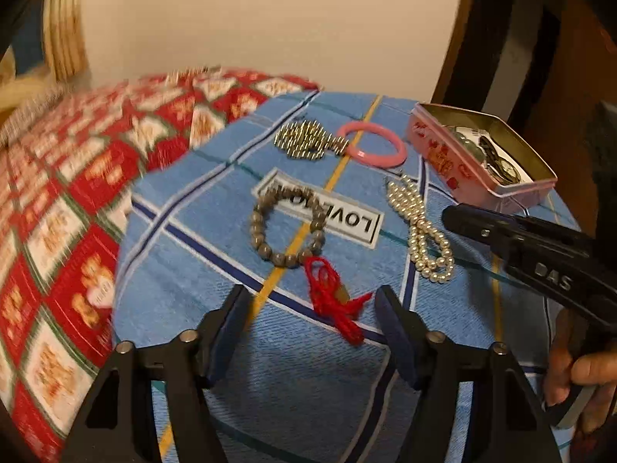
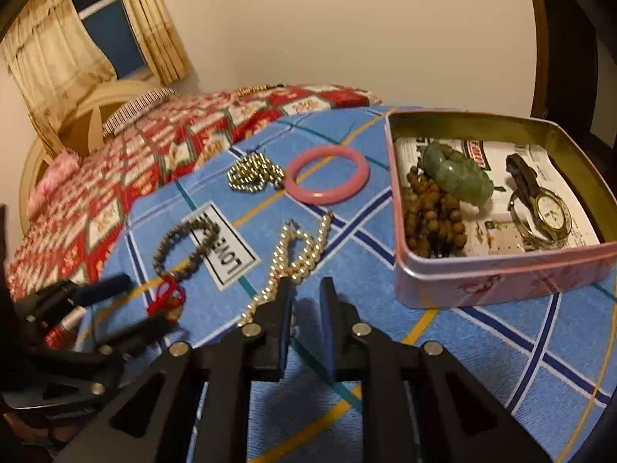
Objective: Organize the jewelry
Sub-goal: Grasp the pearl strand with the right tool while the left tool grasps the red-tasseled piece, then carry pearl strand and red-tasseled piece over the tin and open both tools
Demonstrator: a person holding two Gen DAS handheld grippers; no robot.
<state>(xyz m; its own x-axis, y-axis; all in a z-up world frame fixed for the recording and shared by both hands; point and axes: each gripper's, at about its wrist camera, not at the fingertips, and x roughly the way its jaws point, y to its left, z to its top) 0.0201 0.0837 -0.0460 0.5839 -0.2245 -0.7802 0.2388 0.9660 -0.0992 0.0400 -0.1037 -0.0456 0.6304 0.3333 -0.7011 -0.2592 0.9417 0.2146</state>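
Note:
On the blue cloth lie a grey bead bracelet with a red tassel (image 1: 287, 227) (image 2: 181, 247), a pearl necklace (image 1: 422, 231) (image 2: 297, 250), a pink bangle (image 1: 372, 144) (image 2: 327, 173) and a gold bead chain (image 1: 306, 141) (image 2: 252, 173). A pink tin (image 1: 462, 162) (image 2: 501, 281) holds a green bracelet (image 2: 457, 177), brown beads (image 2: 432, 220) and a watch (image 2: 547, 212). My left gripper (image 1: 312, 308) (image 2: 131, 301) is open around the red tassel. My right gripper (image 2: 306, 289) is empty with a narrow gap, over the necklace's near end.
A red patterned bedspread (image 1: 77, 200) (image 2: 154, 146) lies left of the blue cloth (image 1: 293, 378). A white "LOVE" label (image 1: 347, 216) is printed on the cloth. A curtained window (image 2: 100, 27) and wall stand behind.

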